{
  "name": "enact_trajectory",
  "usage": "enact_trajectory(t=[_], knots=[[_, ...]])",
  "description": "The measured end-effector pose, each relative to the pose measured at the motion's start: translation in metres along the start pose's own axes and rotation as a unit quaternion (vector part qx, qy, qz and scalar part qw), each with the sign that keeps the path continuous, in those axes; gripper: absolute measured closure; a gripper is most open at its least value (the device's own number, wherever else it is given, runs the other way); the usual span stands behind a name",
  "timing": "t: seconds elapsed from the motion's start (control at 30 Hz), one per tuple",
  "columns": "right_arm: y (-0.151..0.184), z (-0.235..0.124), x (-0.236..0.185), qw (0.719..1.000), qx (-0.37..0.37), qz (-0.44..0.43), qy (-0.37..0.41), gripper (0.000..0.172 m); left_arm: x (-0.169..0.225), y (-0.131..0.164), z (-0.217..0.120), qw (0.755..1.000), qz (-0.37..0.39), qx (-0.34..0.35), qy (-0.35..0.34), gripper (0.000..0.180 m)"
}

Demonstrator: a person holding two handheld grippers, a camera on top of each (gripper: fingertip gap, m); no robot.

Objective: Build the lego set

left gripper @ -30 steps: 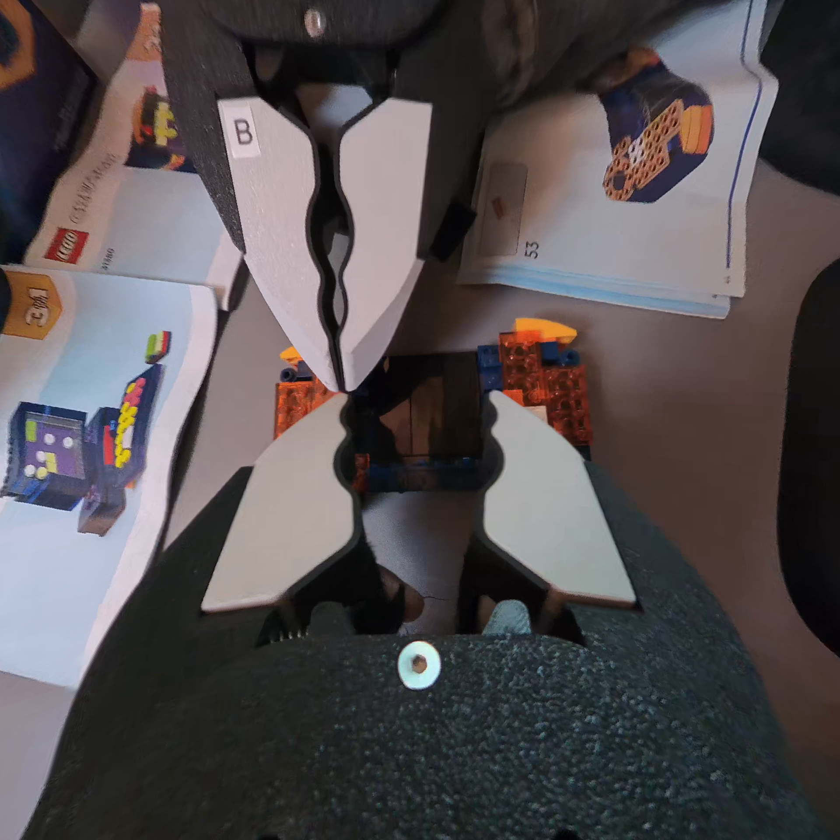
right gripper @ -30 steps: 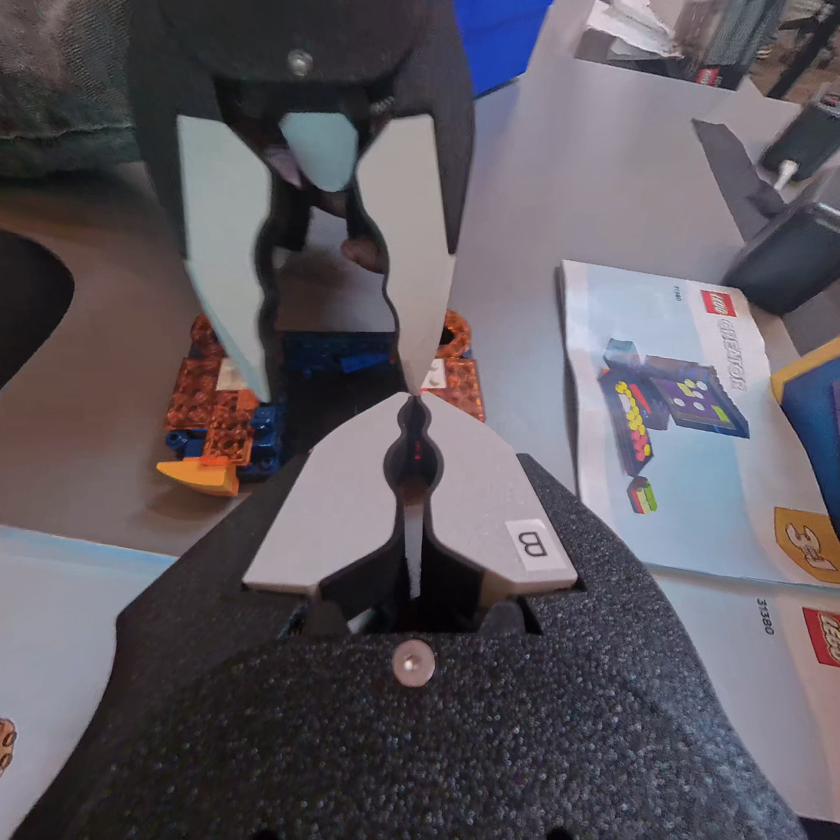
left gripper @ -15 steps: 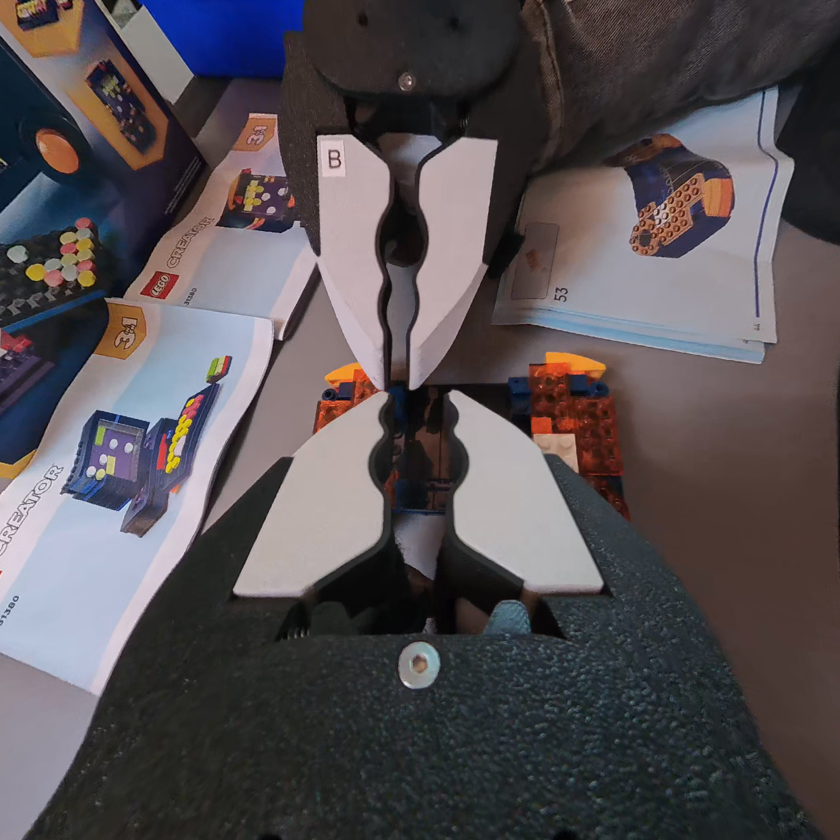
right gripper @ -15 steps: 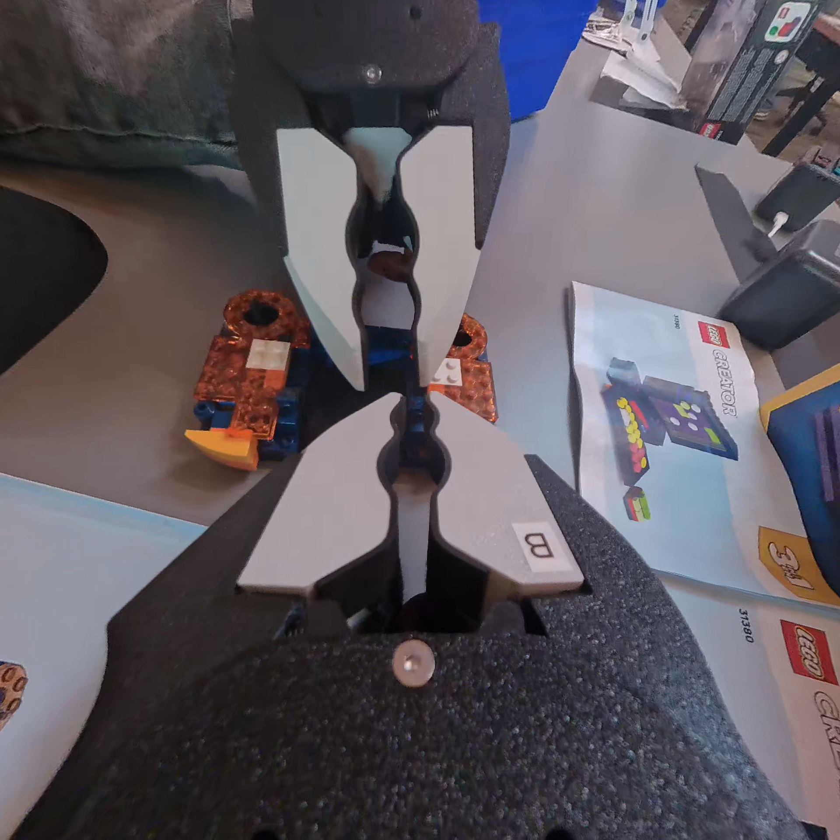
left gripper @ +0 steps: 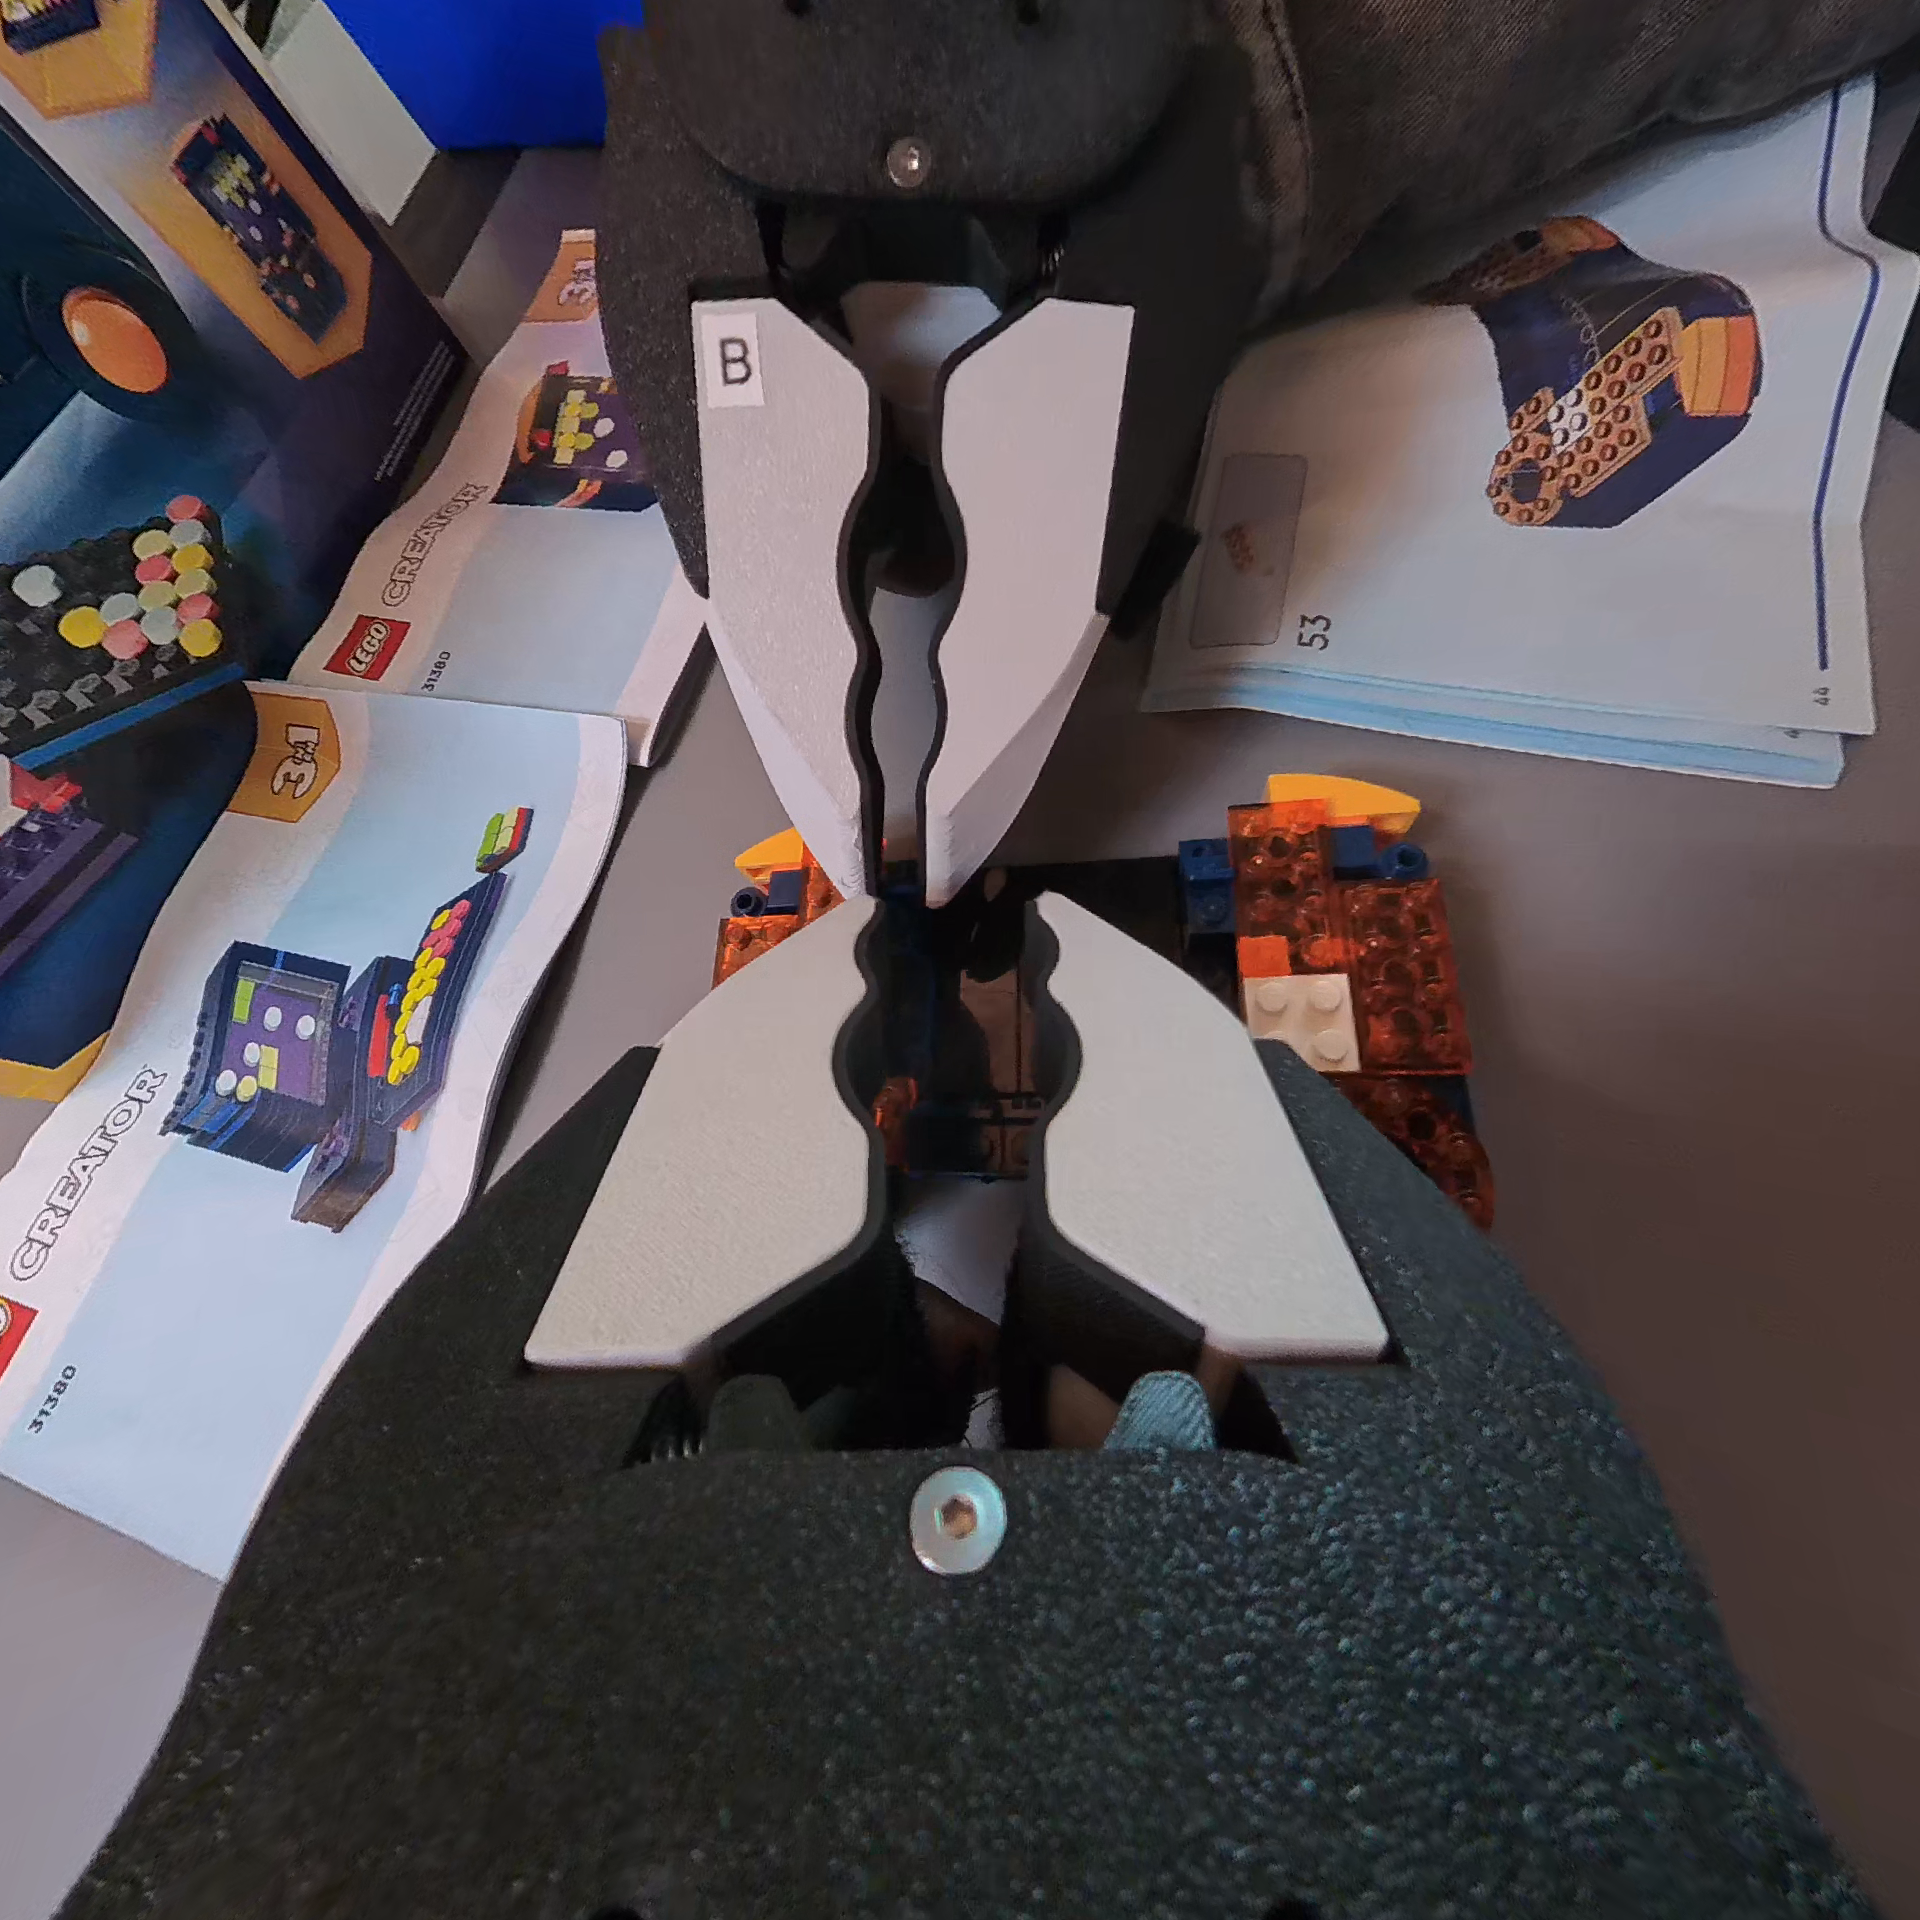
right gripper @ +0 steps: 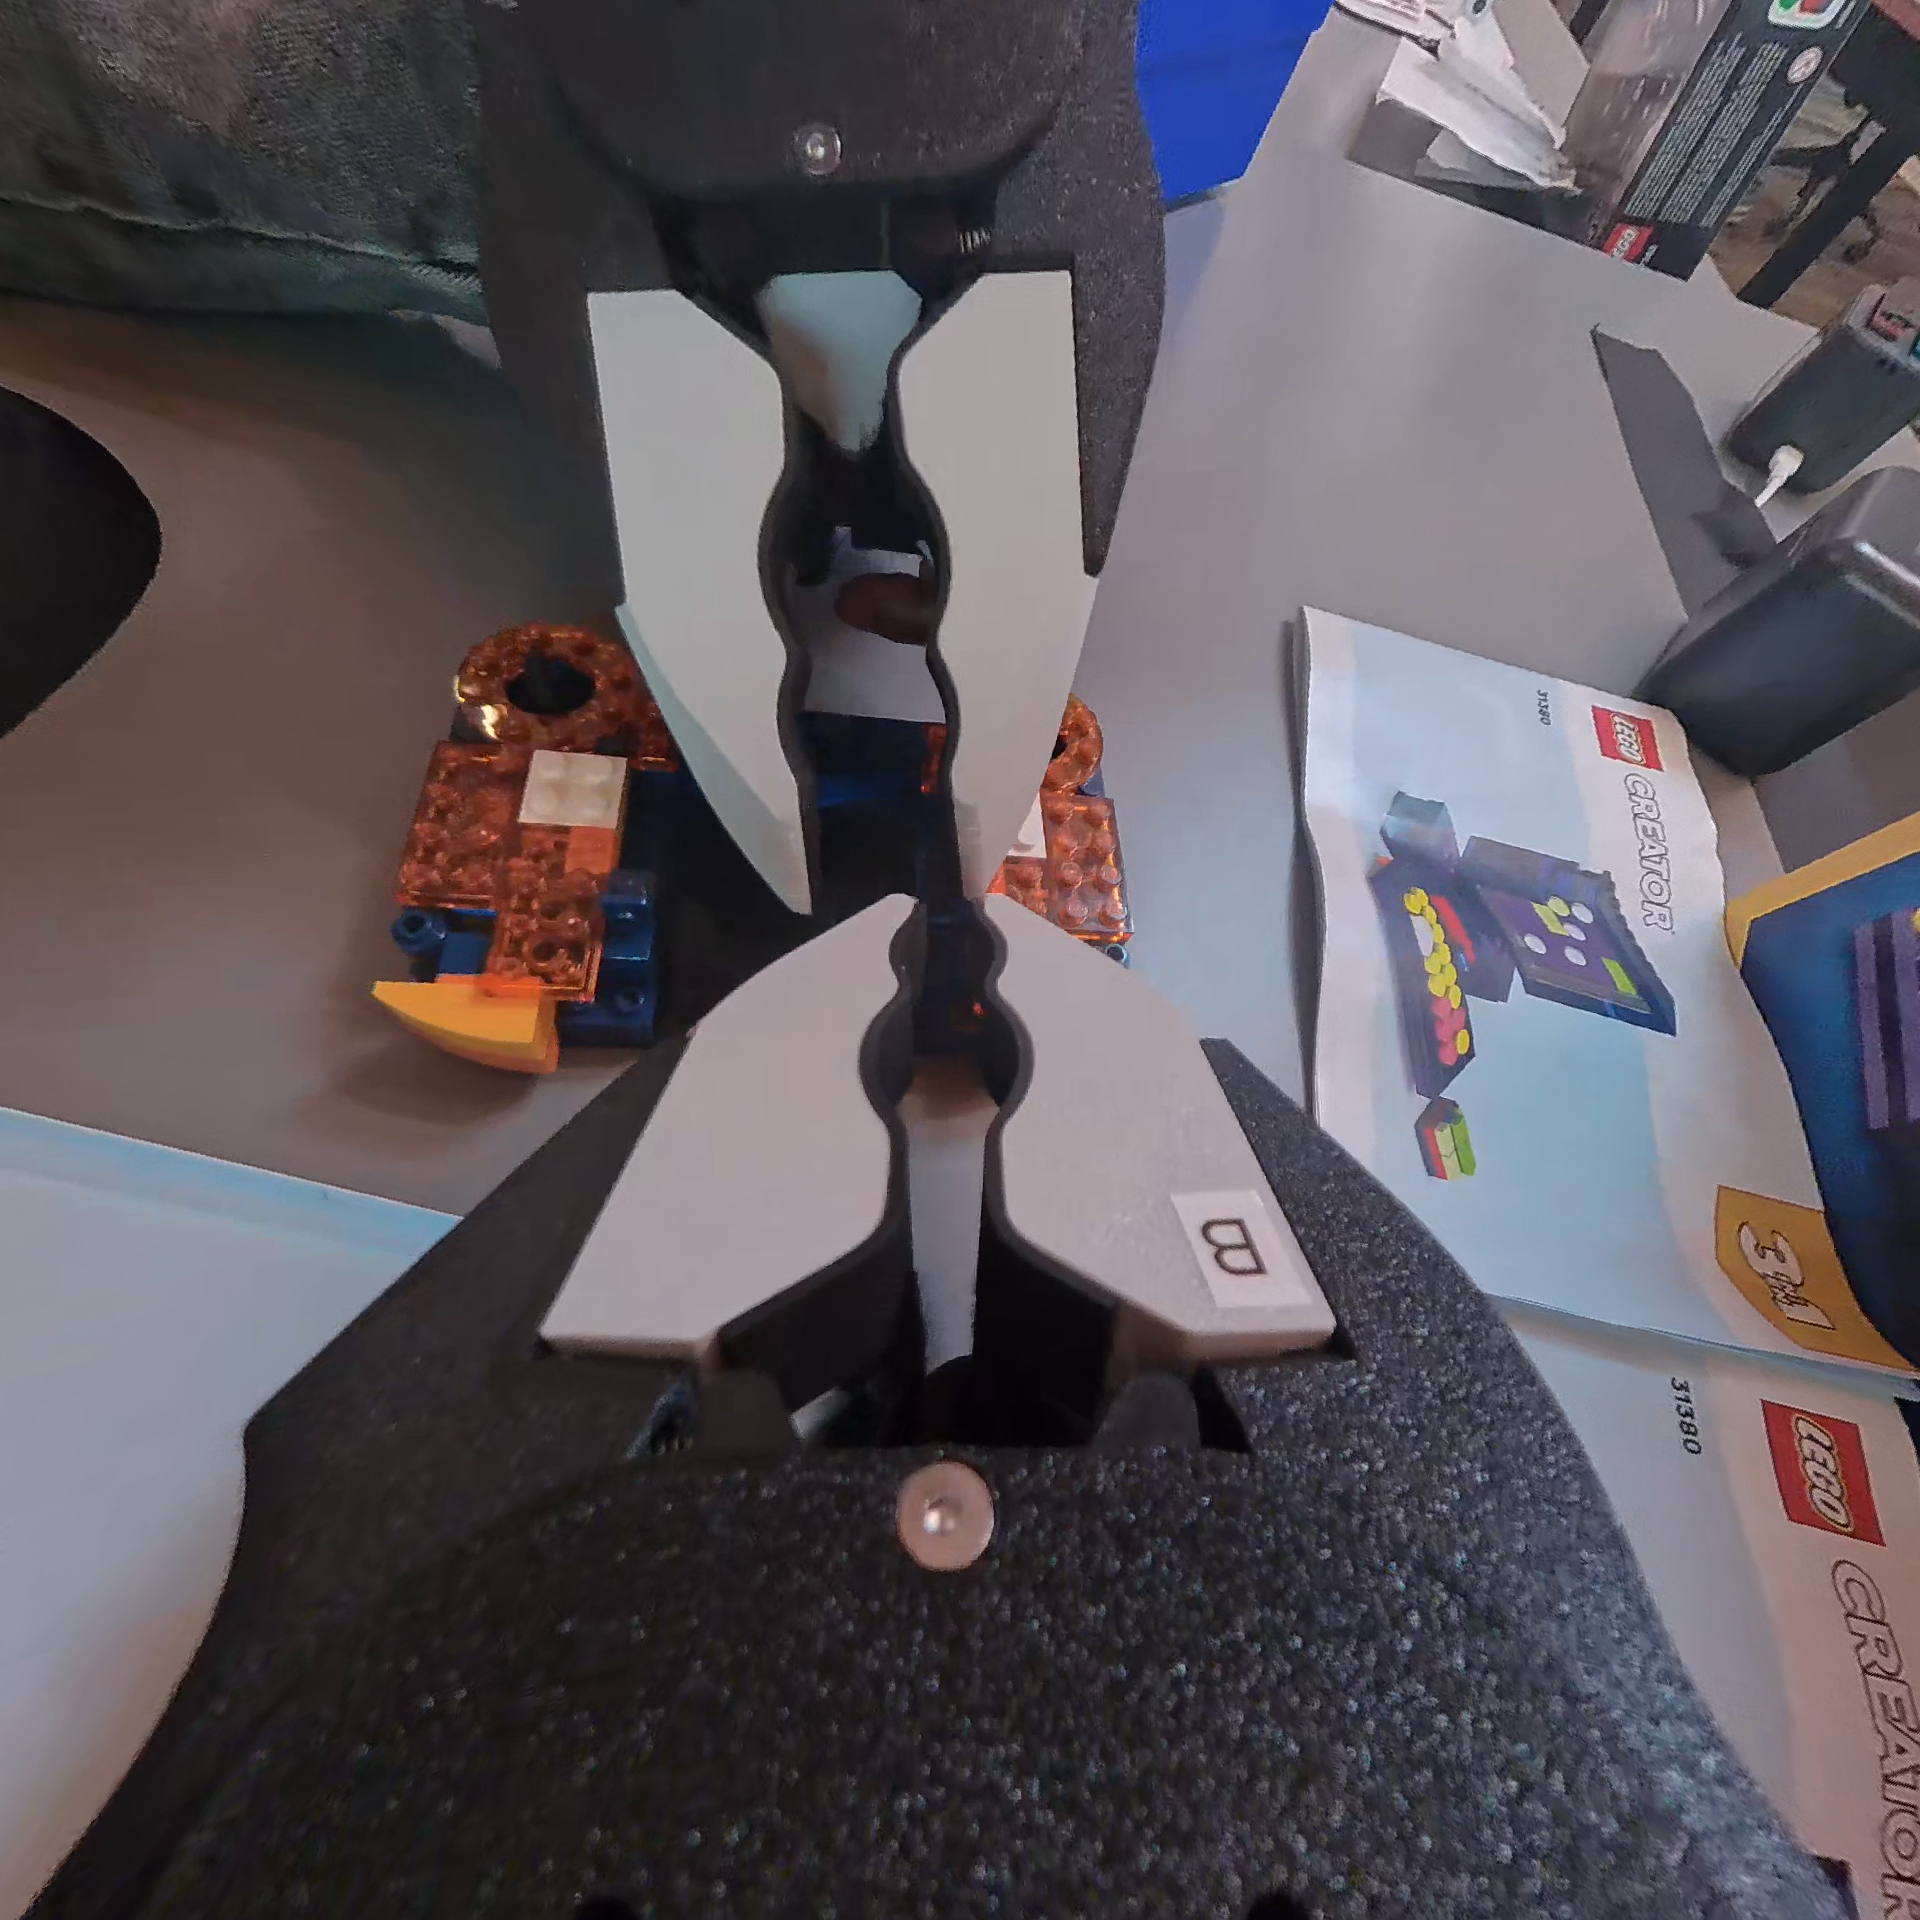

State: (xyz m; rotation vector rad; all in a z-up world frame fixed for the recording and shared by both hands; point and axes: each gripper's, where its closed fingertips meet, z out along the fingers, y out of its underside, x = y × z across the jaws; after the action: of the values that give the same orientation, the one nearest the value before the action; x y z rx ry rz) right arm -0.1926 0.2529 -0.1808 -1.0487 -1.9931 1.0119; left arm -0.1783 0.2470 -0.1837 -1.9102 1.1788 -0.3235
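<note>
Over the dark middle of the brick model [left gripper: 1351, 935], the left gripper [left gripper: 961, 920] had narrowed from wide to a modest gap astride it; contact was unclear. Tip to tip opposite, the right gripper [right gripper: 951, 920], fully closed before, pinched the model's thin dark blue part [right gripper: 948, 966].

My two tools face each other tip to tip, left tool [left gripper: 951, 914] slightly parted, right tool [right gripper: 951, 914] almost closed.

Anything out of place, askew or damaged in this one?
Nothing looks spilled or broken. The brick model lies flat on the table. Only the near booklet curls up along its right edge, and dark cloth overlaps the open booklet at its top.
</note>
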Motion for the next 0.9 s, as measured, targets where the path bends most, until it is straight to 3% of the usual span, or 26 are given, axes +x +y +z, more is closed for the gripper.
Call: enact_trajectory(t=[0.6,0.9], knots=[[0.0013,0.0022,0.0012,0.994,-0.057,0.071,-0.057,0.165,-0.0053,0.0052,0.0002,1.0,0.0,-0.006,-0.025,0.164],[0.0021,0.0018,0.0011,0.995,-0.037,0.071,-0.053,0.164,-0.0077,0.006,0.0005,0.999,0.023,-0.028,-0.04,0.169]])
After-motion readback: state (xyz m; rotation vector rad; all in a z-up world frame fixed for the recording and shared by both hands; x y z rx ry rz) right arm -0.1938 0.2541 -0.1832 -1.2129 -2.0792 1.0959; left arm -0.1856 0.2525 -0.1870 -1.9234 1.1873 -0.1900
